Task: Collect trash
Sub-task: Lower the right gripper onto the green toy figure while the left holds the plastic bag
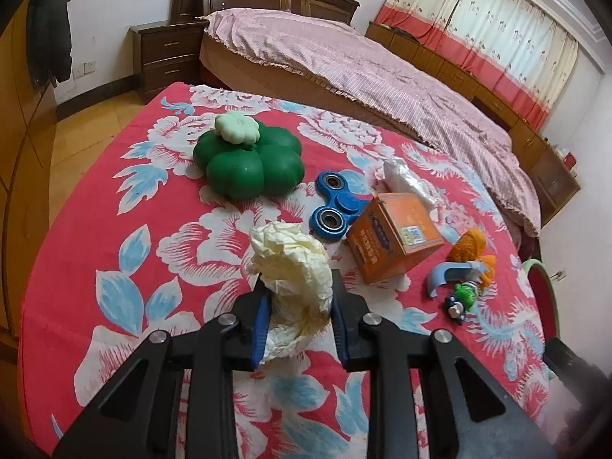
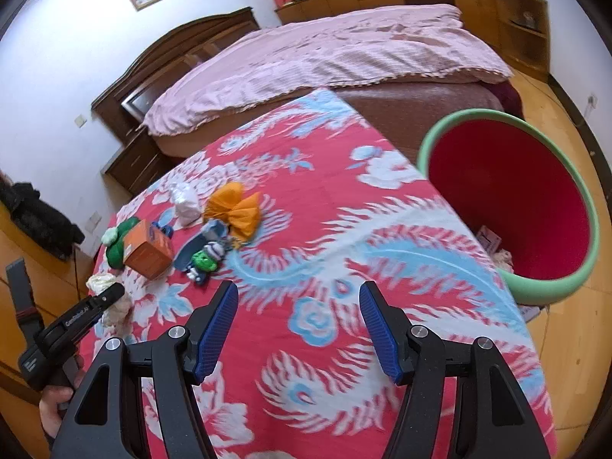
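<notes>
My left gripper (image 1: 300,287) is shut on a crumpled cream paper ball (image 1: 294,267) just above the red floral tablecloth (image 1: 153,229). The same ball (image 2: 103,283) and the left gripper (image 2: 114,292) show at the left of the right wrist view. My right gripper (image 2: 298,298) is open and empty over the cloth. A green bin with a red inside (image 2: 508,206) stands by the table's right edge and holds some scraps. A crumpled white plastic wrapper (image 1: 405,179) and an orange crumpled wrapper (image 1: 472,248) lie on the table.
On the table lie a green flower-shaped box with a pale lid (image 1: 248,160), a blue fidget spinner (image 1: 340,202), an orange carton (image 1: 394,237), a blue curved piece (image 1: 451,273) and a small green toy figure (image 1: 463,296). A bed with a pink cover (image 1: 363,65) stands behind.
</notes>
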